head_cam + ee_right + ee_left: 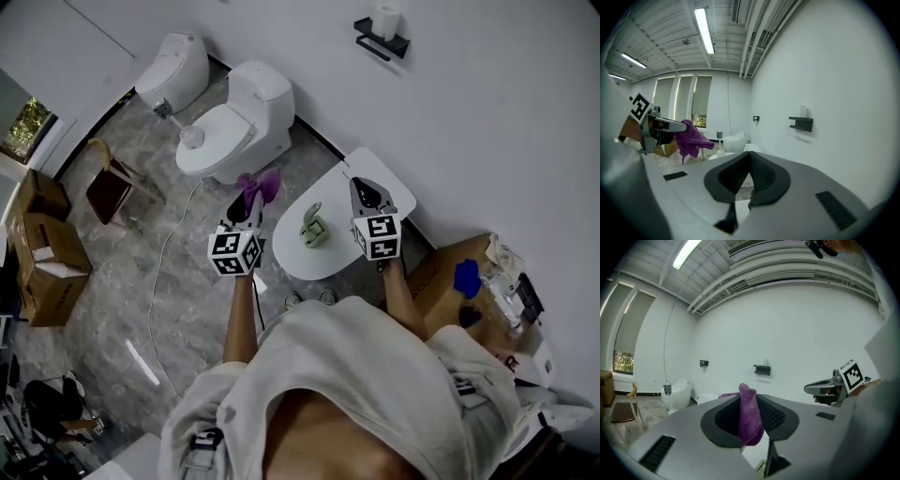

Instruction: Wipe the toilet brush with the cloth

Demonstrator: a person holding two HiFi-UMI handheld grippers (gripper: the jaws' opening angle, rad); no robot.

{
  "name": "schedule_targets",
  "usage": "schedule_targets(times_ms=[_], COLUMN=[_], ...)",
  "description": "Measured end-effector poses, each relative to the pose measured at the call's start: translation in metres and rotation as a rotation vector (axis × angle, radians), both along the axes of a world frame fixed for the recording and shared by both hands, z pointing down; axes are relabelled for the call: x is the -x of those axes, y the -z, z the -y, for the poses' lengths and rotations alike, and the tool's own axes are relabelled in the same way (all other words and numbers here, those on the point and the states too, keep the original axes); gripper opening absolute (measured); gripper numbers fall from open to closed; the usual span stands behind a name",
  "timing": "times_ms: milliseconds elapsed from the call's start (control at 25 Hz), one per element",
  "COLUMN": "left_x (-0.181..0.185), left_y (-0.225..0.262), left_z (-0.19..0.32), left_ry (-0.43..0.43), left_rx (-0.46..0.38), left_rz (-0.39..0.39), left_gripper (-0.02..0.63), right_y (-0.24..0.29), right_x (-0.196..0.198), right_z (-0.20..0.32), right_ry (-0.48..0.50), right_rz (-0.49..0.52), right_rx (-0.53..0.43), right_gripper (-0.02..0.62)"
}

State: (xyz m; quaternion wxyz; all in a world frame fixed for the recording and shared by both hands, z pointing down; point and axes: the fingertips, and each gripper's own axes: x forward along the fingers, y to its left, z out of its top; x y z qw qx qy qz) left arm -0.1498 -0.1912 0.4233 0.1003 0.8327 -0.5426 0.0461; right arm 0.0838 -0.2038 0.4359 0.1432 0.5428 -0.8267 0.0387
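My left gripper (246, 208) (749, 401) is shut on a purple cloth (259, 186) (750, 420), which stands up between the jaws and droops past their tips. It hangs in the air between the near toilet (239, 127) and a round white table (292, 255). My right gripper (364, 190) (750, 157) is shut on nothing, held over the table's far side. A small pale green object (314, 228) lies on the table; I cannot tell what it is. In front of the near toilet stands a white round-topped thing (191, 137), possibly the brush holder.
A second toilet (174, 67) stands farther left with a marker cube (164, 109) beside it. A chair (110, 184) and cardboard boxes (42, 251) line the left side. A cable (167, 246) runs over the floor. A paper shelf (381, 39) hangs on the wall. A box (450, 281) sits at right.
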Motion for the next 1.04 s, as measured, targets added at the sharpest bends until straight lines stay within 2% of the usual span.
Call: schedule_targets(times_ms=[1040], left_x=[-0.001], left_y=[-0.002], left_z=[0.010], left_ry=[-0.014], left_rx=[0.009], left_rz=[0.002], left_gripper=[0.103], right_y=[-0.003], right_x=[0.002], right_z=[0.011], right_ry=[-0.001], right_rz=[-0.001], right_rx=[0.008], right_gripper=[0.031])
